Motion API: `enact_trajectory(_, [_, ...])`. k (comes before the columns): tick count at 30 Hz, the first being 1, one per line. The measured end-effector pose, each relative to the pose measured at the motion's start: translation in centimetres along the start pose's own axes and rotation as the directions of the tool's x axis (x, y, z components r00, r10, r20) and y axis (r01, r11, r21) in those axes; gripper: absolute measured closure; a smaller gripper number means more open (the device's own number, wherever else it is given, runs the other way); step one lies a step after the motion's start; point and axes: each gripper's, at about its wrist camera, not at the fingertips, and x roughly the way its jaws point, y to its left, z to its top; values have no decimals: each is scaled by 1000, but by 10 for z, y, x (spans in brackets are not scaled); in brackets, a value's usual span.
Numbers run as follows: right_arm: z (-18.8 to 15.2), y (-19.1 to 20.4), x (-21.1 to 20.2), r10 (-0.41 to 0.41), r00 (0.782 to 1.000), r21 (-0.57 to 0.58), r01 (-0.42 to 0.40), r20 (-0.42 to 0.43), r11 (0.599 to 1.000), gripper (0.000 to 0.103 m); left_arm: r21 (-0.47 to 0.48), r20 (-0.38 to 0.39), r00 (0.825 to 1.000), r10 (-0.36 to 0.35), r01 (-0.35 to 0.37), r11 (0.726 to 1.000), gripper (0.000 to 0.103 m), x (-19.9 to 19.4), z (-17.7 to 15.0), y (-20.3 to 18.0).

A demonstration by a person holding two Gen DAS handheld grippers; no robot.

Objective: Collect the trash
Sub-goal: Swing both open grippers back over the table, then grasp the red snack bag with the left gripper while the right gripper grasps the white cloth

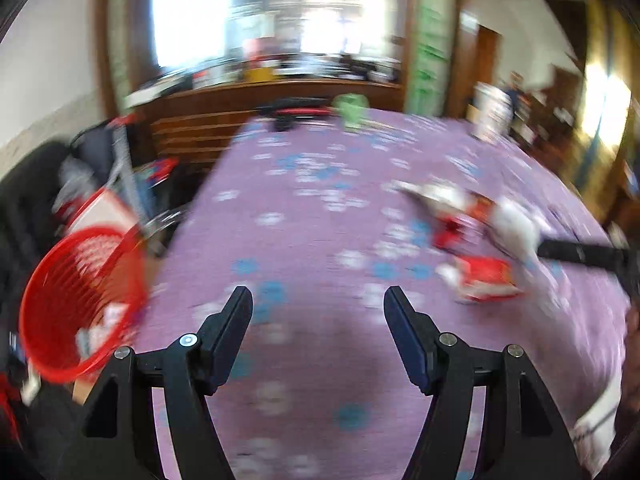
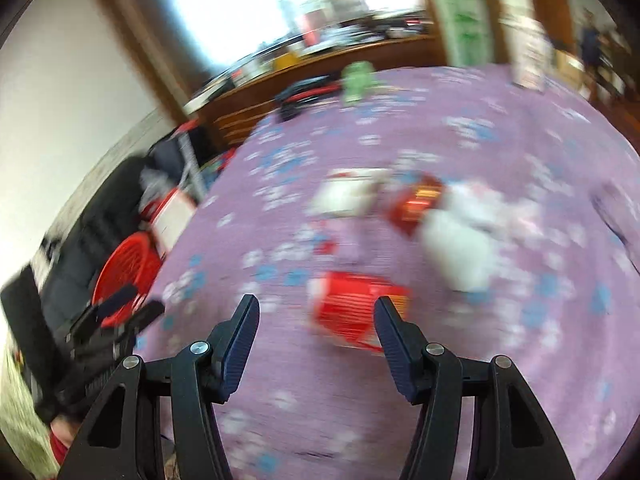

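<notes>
Left gripper [image 1: 318,300]: was held low over the purple cloth, its jaws spread wide with nothing between them.
Right gripper [image 2: 316,310]: was likewise held with jaws wide apart and empty; the red wrapper was seen just past its right finger, not gripped.
Tablecloth [image 1: 304,208]: a purple cloth with blue and white flowers was spread over the whole table; both views were smeared by motion blur.
Red wrapper [image 2: 356,312]: was lying flat on the cloth, nearest the right gripper.
White wad [image 2: 456,248]: a crumpled white piece was seen just beyond the red wrapper, to its right.
Other scraps [image 2: 418,202]: a second red packet and a white-and-red one [image 2: 344,194] were lying close together farther back; details could not be made out.
Red basket [image 1: 76,304]: was seen off the table's left edge, beside the left gripper, with some paper inside.
Green object [image 1: 351,110]: was standing at the table's far edge, too blurred to name.
Wooden counter [image 1: 272,98]: was seen behind the table, cluttered.
</notes>
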Motion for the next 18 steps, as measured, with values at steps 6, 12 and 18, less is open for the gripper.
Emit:
enact_trajectory(6, [-6,-61,-23,-32,999,129,28,35,991,39,314,-17,997,-74,76,946,36,18,-9,-104])
enact_trajectory(12, [-7,-84,-27,-25,999,166,17,44,986,40,467,-41,998,-52,65,882,36,45,-14,-149])
enact_trajectory(18, [-5,-96,-26,-44,998,201,34,46,979,40,504,-59,997,-51,74,861,43,67,-6,-163])
